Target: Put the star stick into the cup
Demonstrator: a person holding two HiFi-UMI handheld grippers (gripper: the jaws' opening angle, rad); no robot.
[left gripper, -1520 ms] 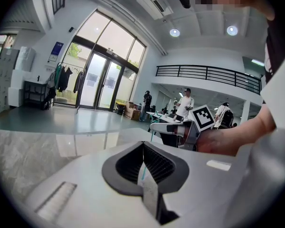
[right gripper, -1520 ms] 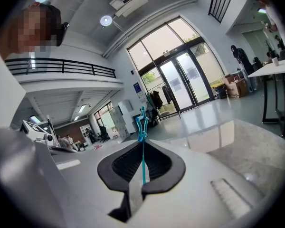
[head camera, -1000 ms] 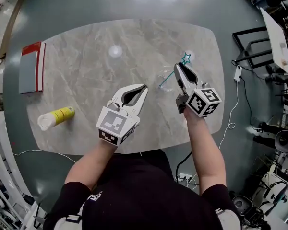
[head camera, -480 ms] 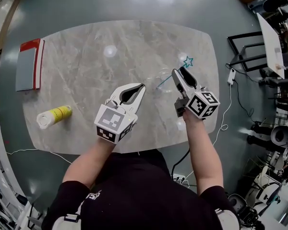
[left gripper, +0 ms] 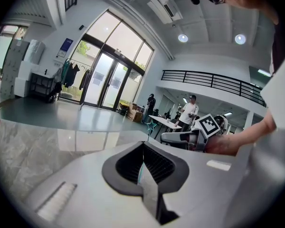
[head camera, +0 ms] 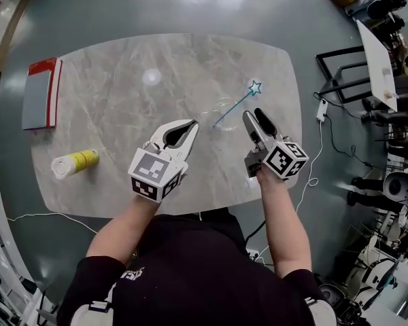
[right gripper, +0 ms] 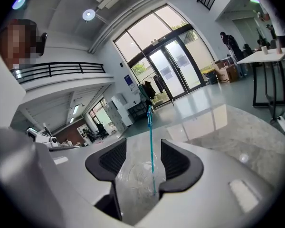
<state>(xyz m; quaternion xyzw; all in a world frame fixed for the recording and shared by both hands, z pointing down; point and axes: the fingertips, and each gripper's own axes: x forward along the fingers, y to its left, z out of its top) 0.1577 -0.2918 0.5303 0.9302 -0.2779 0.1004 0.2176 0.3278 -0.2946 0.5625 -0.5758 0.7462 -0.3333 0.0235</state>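
The star stick (head camera: 235, 104) is a thin teal rod with a star outline (head camera: 256, 87) at its top. It leans with its foot in a clear cup (head camera: 215, 123) that barely shows on the marble table (head camera: 122, 80). In the right gripper view the stick (right gripper: 150, 141) stands inside the cup (right gripper: 137, 175), just ahead of the jaws. My right gripper (head camera: 254, 116) (right gripper: 143, 148) is opening, and its pads touch nothing. My left gripper (head camera: 192, 123) (left gripper: 143, 144) hovers left of the cup, shut and empty. The star (left gripper: 151, 125) also shows in the left gripper view.
A yellow and white bottle (head camera: 75, 163) lies on its side at the table's left front. A red and grey book (head camera: 41, 94) rests at the far left. Black stands and a white cable (head camera: 323, 148) occupy the floor to the right of the table.
My right gripper has let go of the stick, opened its jaws and drawn back toward me. The stick now leans free in the cup. The left gripper has barely moved.
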